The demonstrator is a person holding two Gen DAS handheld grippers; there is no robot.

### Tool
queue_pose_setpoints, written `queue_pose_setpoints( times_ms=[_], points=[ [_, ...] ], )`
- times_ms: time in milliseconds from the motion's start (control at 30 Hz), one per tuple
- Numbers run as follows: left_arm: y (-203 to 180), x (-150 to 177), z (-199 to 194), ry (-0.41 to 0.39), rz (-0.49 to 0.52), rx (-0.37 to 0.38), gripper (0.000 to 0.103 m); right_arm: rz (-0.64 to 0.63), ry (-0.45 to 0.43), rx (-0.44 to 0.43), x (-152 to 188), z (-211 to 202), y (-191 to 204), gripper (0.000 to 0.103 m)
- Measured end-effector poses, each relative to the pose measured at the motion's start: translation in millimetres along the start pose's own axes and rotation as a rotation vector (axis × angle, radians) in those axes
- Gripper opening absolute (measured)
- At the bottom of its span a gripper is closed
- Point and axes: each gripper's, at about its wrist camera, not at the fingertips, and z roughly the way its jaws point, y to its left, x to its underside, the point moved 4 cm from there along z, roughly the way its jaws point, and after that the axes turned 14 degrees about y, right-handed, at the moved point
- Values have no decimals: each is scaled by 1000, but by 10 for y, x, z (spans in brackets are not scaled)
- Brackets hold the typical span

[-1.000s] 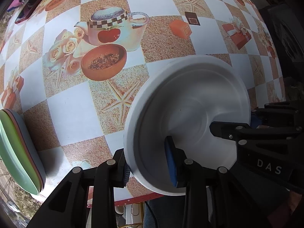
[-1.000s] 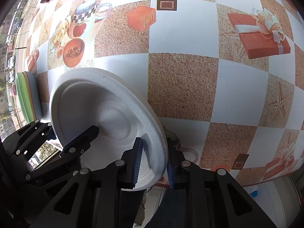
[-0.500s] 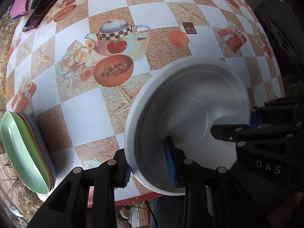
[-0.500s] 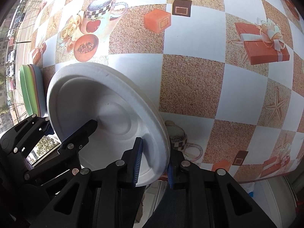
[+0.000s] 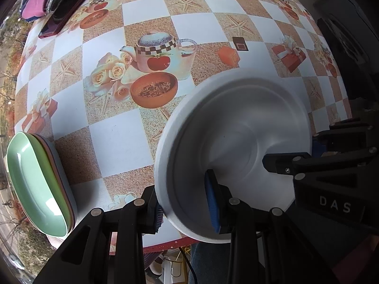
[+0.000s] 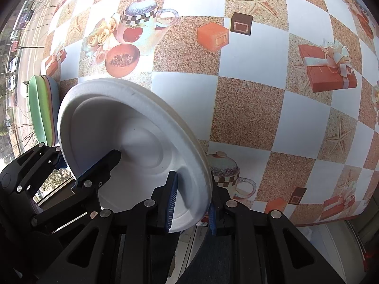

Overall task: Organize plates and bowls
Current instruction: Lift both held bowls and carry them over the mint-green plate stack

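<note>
Two grippers are closed on one white plate (image 5: 236,142), which is held tilted above the near edge of the counter (image 5: 113,137). The left gripper (image 5: 187,206) is clamped over the plate's near-left rim, one pad inside the well and one under it. The right gripper (image 6: 191,203) is pinched on the opposite rim in the same way. A stack of bowls (image 5: 40,184), green on top, sits at the counter's near-left corner, well apart from the plate. The step is judged to be carrying the plate to its place. For this to be done well, both grips should be kept level with each other so the thin rim is not twisted. The plate should be lowered flat before either gripper is released.
</note>
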Motion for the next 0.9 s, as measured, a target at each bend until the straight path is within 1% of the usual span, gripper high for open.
queue_pose_setpoints(
  times_ms=[267,633,767,900],
  points=[
    [65,76,-29,-28,-15,7,34,-12,-14,22,20,-165,137,24],
    [168,215,-211,-88,-65,17,34,-69,-51,75,25,-471,390,24],
    [304,241,-272,-119,-94,17,34,-100,-70,99,-2,-584,507,24],
    [435,260,-336,-146,-138,34,34,-139,-94,135,-13,-699,651,24]
  ],
)
